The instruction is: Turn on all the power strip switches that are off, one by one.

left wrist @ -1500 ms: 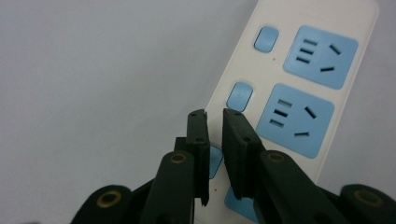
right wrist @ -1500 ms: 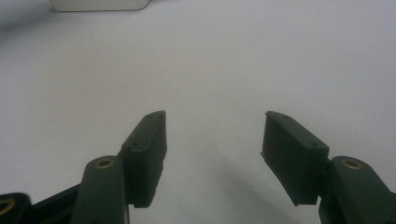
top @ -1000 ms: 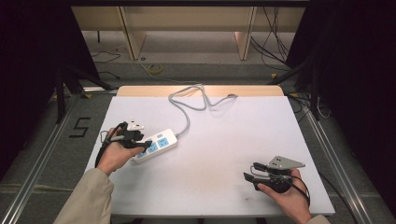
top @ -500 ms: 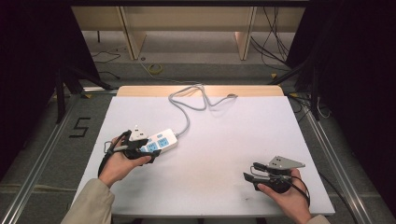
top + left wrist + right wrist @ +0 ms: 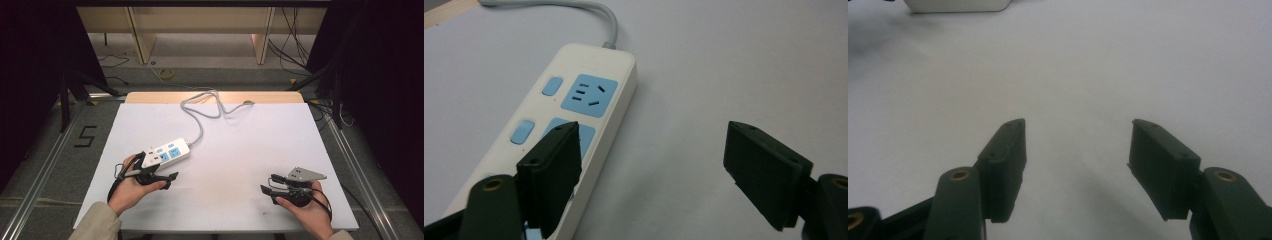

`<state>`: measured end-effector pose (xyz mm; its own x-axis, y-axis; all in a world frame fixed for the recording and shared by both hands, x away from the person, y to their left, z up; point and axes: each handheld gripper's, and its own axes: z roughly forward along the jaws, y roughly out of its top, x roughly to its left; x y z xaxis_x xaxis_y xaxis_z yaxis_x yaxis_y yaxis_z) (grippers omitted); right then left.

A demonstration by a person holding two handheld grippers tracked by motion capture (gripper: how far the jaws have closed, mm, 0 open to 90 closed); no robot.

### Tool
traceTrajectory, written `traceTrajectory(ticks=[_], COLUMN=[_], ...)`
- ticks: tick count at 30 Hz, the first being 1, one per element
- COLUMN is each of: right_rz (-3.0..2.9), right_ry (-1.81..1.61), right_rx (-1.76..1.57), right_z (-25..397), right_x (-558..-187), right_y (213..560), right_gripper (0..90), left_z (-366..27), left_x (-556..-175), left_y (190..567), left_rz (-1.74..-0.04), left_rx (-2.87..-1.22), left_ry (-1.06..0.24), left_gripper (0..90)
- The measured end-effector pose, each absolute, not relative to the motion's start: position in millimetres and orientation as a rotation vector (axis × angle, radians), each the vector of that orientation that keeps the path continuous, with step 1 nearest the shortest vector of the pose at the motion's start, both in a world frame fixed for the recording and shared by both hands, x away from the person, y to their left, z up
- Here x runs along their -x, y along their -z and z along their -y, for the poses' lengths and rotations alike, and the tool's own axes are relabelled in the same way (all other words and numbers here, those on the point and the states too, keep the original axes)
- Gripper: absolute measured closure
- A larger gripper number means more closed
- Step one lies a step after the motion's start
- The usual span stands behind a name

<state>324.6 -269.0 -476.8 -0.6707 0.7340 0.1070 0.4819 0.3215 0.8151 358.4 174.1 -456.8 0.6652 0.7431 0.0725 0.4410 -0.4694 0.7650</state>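
A white power strip [image 5: 167, 152] with blue sockets lies left of centre on the white table [image 5: 240, 145], and its grey cable [image 5: 200, 107] runs off to the far edge. My left gripper [image 5: 170, 180] sits just in front of the strip's near end, open and empty. In the left gripper view the strip [image 5: 574, 105] lies beside and under the left jaw, and bare table shows inside the left gripper [image 5: 654, 135]. My right gripper [image 5: 267, 194] rests at the near right, pointing left. It stands open [image 5: 1079, 125] over bare table, with the strip's end [image 5: 955, 5] far ahead.
The cable loops near the far edge and ends in a plug [image 5: 247, 103] by a wooden strip [image 5: 215, 97]. Metal rails run along both sides of the table. Shelf legs and loose wires stand on the floor beyond.
My left gripper has drawn back toward the person and a little right, from beside the strip's left end to just in front of it. The strip and right gripper have barely moved.
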Motion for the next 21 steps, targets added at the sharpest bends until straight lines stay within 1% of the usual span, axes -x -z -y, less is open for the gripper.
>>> traceTrajectory(ticks=[13,17,21], right_rz=[-2.310,-2.308,-2.308], right_ry=[-1.272,-1.272,-1.273], right_rx=[-1.092,-1.092,-1.091], right_z=[269.1,269.5,269.5], right_x=[-324.5,-324.7,-324.9], right_y=[476.7,476.7,476.7], right_gripper=[40.6,40.6,40.6], left_z=[-181.9,-179.4,-169.0], left_x=[-339.1,-337.5,-335.2], left_y=[470.9,471.6,470.1], left_rz=[-0.922,-0.916,-0.875], left_rx=[-2.133,-2.133,-2.154], left_ry=[-0.530,-0.539,-0.532], left_gripper=[22.4,22.4,22.1])
